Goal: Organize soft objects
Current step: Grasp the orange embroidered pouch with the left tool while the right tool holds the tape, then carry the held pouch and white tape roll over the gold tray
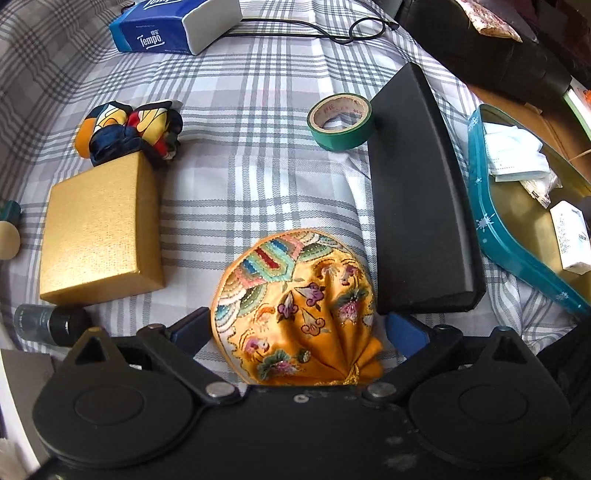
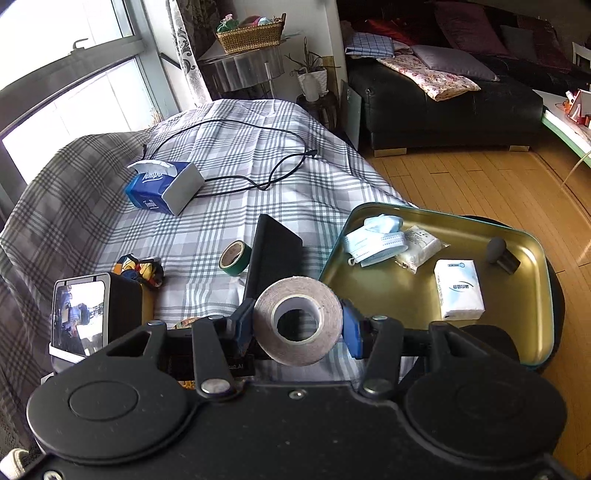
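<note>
A yellow embroidered fabric pouch (image 1: 299,310) lies on the checked cloth between the blue fingers of my left gripper (image 1: 297,332), which is open around it; whether the fingers touch it I cannot tell. My right gripper (image 2: 298,325) is shut on a grey tape roll (image 2: 298,319), held above the cloth beside the teal metal tray (image 2: 524,295). The tray holds blue face masks (image 2: 373,240), a white packet (image 2: 421,245), a tissue pack (image 2: 458,288) and a grey brush (image 2: 500,253). A colourful scrunchie (image 1: 129,127) lies behind a gold box (image 1: 99,229).
A black box (image 1: 417,199), a green tape roll (image 1: 340,120), a blue Tempo tissue box (image 1: 170,26) and a black cable (image 2: 251,155) lie on the checked cloth. A dark bottle (image 1: 48,325) lies at the near left. A sofa and wooden floor lie beyond.
</note>
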`<state>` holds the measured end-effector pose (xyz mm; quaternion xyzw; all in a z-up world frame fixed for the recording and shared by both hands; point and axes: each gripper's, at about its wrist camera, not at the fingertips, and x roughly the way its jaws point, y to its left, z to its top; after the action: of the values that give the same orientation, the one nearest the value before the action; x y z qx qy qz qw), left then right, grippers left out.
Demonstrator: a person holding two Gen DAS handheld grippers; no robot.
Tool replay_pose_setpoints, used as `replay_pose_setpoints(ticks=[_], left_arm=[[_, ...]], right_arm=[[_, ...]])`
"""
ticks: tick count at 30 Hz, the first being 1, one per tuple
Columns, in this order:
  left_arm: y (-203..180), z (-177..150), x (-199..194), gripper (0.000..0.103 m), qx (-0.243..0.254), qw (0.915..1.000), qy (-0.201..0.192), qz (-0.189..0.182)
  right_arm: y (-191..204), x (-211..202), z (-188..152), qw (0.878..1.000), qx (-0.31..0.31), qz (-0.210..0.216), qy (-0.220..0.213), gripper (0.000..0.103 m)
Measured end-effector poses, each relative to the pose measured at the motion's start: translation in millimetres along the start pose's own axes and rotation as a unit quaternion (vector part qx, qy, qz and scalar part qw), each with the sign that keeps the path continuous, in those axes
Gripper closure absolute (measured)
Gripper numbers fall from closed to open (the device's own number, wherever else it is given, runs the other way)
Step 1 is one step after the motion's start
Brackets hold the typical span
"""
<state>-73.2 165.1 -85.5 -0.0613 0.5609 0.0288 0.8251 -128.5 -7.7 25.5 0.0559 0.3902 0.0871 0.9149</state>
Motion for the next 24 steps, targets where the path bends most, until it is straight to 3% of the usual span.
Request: replay_pose_setpoints(ticks=[1, 3, 5, 16, 24], left_arm=[[1.2, 0.2, -1.3, 0.012, 0.000, 1.0000, 0.000, -0.003], [4.3, 1.1, -6.1, 0.029, 0.000, 0.9999, -0.003, -0.011], [8.7, 3.0, -10.3, 0.034, -0.010, 0.9997, 0.001, -0.021], [36.3, -7.5, -56.4, 0.036, -0.065, 0.9978, -0.008, -0.010], [5.0, 17.0, -107.5, 0.036, -0.023, 0.9981, -0.054, -0.021]], right_arm=[[-1.7, -0.9, -0.1, 1.000, 0.003, -0.001, -0.001, 0.054], [-4.8, -2.1, -1.0, 1.000, 0.008, -0.001, -0.001, 0.054], [-6.8, -3.5, -2.0, 1.000, 0.011, 0.001, -0.001, 0.054], [-23.9, -14.2, -4.0, 0.999, 0.033, -0.003, -0.014, 0.054], [-74.5, -22.8, 3.5, 0.994, 0.095, -0.054, -0.031, 0.054]])
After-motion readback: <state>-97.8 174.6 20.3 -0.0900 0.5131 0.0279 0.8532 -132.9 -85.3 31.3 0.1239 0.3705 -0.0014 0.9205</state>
